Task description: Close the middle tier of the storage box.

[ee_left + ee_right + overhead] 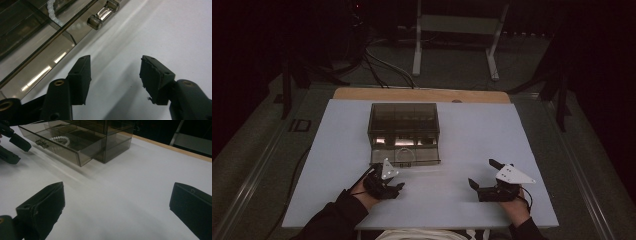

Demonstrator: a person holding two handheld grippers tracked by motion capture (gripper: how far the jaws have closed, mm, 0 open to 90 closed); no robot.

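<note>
In the high view, the left gripper (391, 186) sits at the lower left of the middle, just in front of the pulled-out drawer (406, 156). Its jaws are spread apart with nothing between them. The drawer belongs to a smoky clear box (403, 124) in the middle of the white table (472, 135). A white bead bracelet (60, 140) lies inside the drawer, behind its little handle (103, 14). The right gripper (486, 179) rests at the lower right, jaws spread wide and holding nothing.
</note>
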